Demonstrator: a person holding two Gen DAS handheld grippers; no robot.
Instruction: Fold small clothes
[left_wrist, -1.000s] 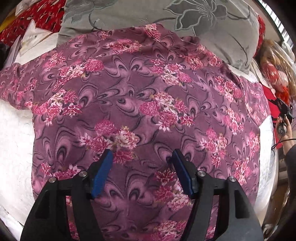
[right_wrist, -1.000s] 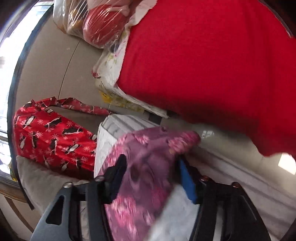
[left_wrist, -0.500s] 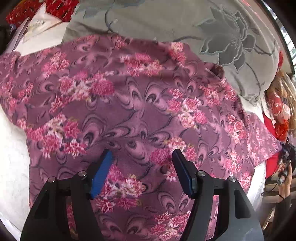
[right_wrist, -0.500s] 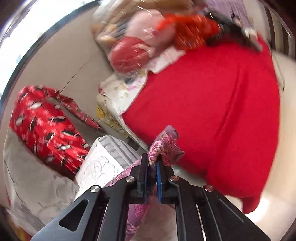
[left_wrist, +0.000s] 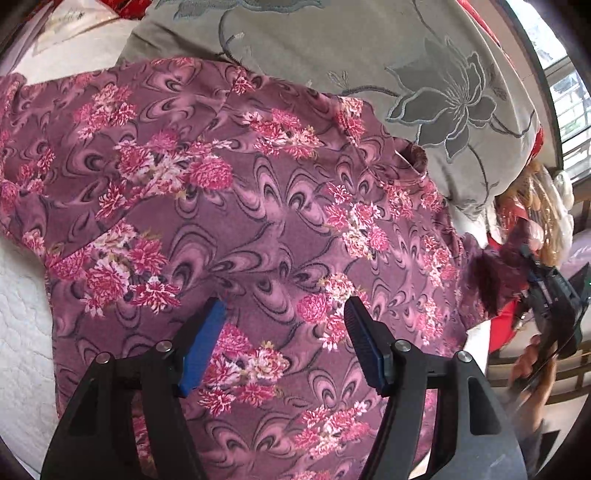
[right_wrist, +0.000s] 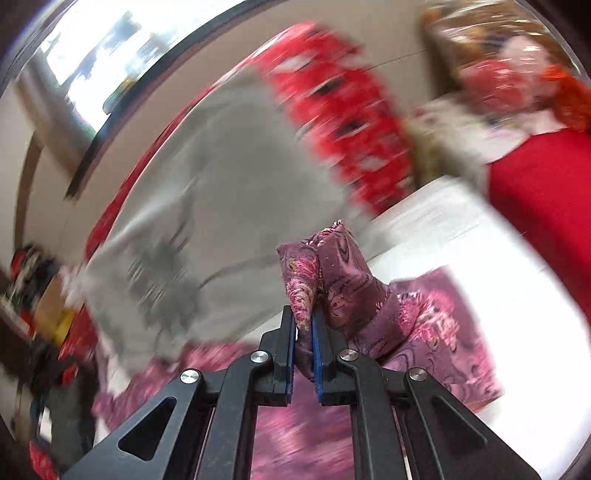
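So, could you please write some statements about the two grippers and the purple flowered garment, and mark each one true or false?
1. The right gripper is shut on a fold of the purple flowered garment. True.
2. The left gripper is clamped on the garment. False: its jaws stand wide apart above the cloth, holding nothing.
3. A grey pillow with a flower pattern lies beyond the garment. True.
4. The garment is plain, without any print. False: it has pink flowers and swirls.
5. The garment lies on a white quilted cover. True.
6. The left gripper's pads are red. False: they are blue.
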